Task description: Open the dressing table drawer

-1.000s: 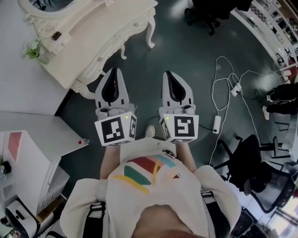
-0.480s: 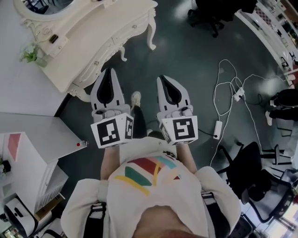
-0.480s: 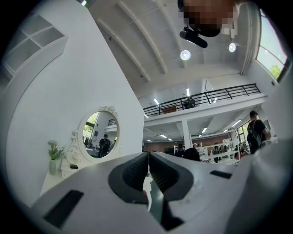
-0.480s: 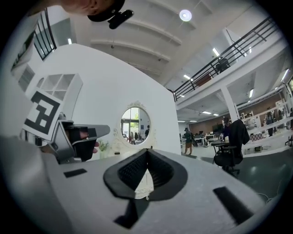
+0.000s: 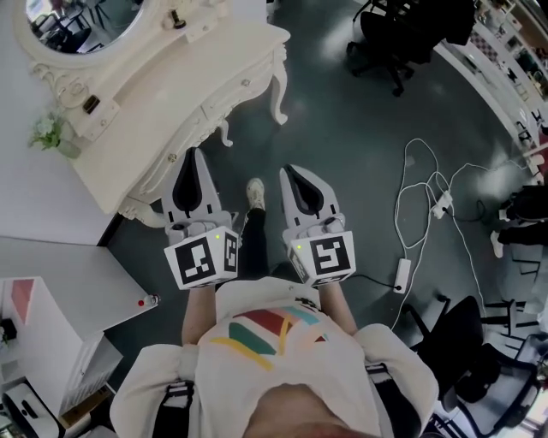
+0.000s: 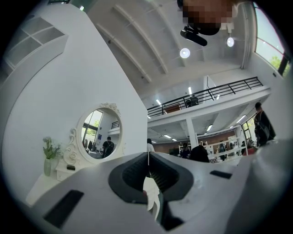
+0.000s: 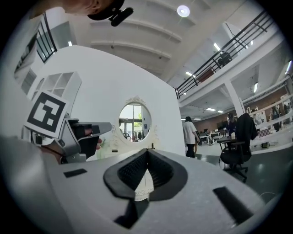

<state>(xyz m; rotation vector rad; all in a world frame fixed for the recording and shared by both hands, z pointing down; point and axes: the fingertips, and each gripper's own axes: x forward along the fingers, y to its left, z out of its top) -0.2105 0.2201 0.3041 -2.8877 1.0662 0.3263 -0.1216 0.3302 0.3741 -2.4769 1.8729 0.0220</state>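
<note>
Two items carried: left hand-held gripper (image 5: 190, 156) and right hand-held gripper (image 5: 288, 173), both closed on nothing, centre frame; dressing table (image 5: 163, 68) upper left, its drawer (image 5: 224, 96) apparently shut; step judged approach, next needing jaws parted at the drawer front.

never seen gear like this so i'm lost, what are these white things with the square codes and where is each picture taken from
No robot here: a person holds tongs, the left tongs and the right tongs, each with a marker cube. One picture is from a camera on their head, looking down; the other two ride on each pair, looking along its jaws. Both are closed, holding nothing. Ahead stands a white dressing table with a mirror and small plant; its drawer looks shut.
</note>
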